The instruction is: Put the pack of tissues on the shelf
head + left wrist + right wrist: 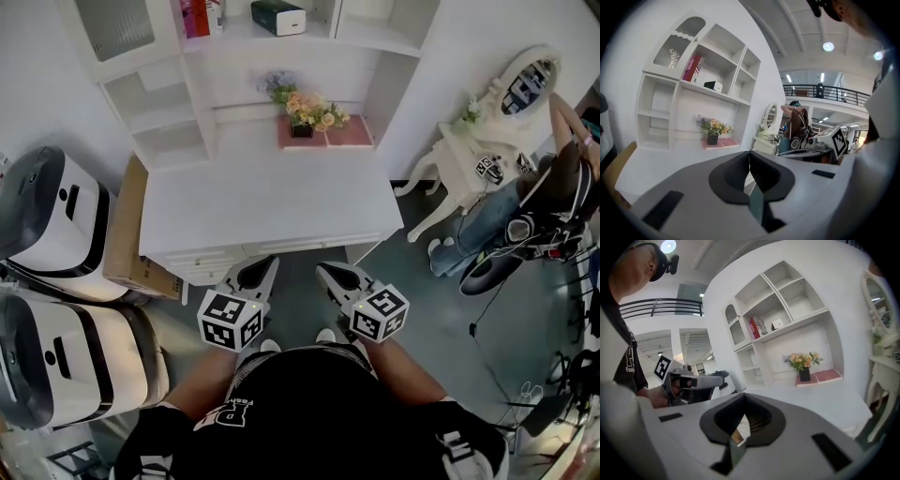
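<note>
The pack of tissues (278, 17), a dark and white box, lies on an upper shelf (246, 35) of the white shelf unit behind the desk. It also shows small in the left gripper view (713, 85) and the right gripper view (777, 324). My left gripper (264, 266) and right gripper (325, 273) hang side by side close to my body, in front of the white desk (262, 202) and far from the pack. Each is shut with nothing between its jaws, as the left gripper (749, 155) and right gripper (743, 402) views show.
A pot of flowers (305, 114) on a pink mat stands at the desk's back. Red books (197, 17) share the upper shelf. A cardboard box (131, 234) and white machines (52, 225) sit at the left. A white vanity table (478, 150) and a person (553, 187) are at the right.
</note>
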`<control>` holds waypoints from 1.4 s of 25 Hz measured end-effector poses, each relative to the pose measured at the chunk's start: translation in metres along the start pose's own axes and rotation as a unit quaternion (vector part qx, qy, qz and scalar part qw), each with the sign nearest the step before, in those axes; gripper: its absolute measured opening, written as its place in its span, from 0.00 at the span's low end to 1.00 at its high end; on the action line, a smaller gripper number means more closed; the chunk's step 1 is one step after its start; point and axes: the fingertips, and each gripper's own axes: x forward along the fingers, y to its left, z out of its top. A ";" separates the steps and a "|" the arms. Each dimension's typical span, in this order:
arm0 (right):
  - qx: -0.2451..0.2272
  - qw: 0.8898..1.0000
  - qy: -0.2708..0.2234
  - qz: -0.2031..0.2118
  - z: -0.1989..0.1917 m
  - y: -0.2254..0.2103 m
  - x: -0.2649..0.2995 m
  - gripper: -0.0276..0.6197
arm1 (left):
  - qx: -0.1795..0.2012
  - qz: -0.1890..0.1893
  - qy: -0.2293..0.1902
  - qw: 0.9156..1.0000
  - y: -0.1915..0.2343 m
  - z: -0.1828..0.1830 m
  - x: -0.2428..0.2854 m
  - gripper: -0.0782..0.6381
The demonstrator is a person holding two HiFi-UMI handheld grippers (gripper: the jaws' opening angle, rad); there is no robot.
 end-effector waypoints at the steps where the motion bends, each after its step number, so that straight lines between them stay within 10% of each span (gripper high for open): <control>1: -0.001 1.000 0.000 0.000 0.001 -0.002 -0.002 0.05 | 0.001 0.000 -0.001 1.000 -0.002 0.001 0.002 0.13; 35: -0.008 1.000 0.006 0.018 -0.002 -0.014 -0.016 0.05 | 0.000 0.011 0.000 1.000 -0.020 -0.001 0.014 0.13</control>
